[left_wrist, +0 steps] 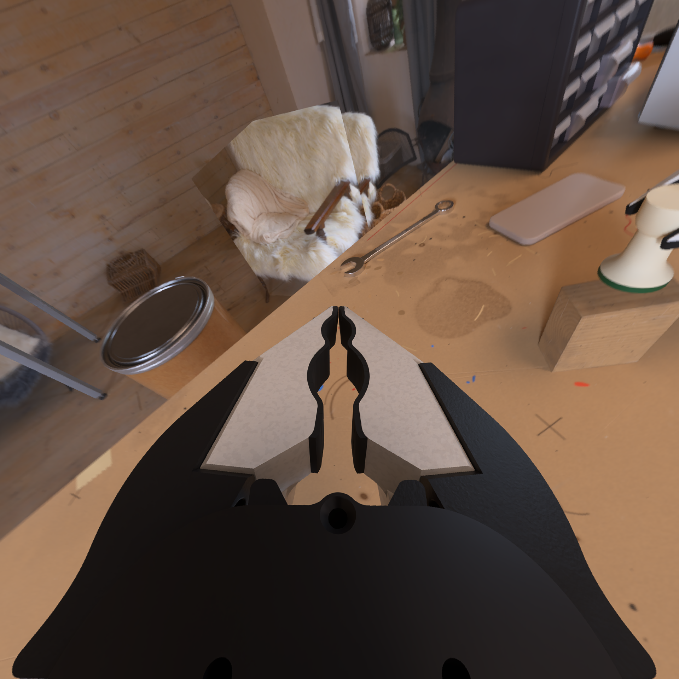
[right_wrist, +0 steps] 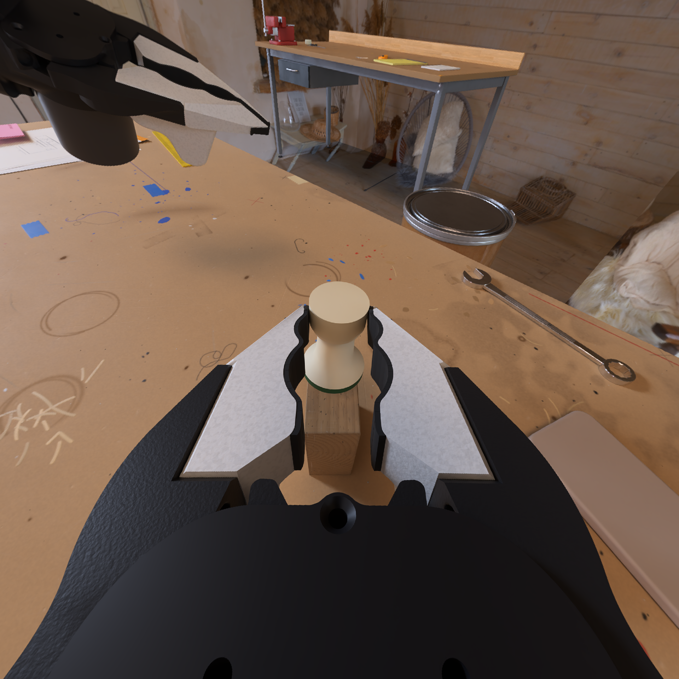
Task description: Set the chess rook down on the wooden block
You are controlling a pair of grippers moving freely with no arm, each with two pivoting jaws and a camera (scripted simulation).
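In the left wrist view, the left hand-held gripper [left_wrist: 338, 312] is seen pinched nearly closed with nothing in it, and to its right one chess rook [left_wrist: 641, 253] is seen standing on one wooden block [left_wrist: 602, 327] on the worktop [left_wrist: 477, 422], with one wrench [left_wrist: 398, 237] and one flat pad [left_wrist: 556, 207] lying beyond the block. In the right wrist view, the rook is seen upright on the block between the fingers of the right hand-held gripper [right_wrist: 338, 316]; whether the rook's head is squeezed or just let go cannot be told. For the step to be done well, the fingers should be opened slowly and evenly, and the gripper pulled straight back so the rook is not tipped.
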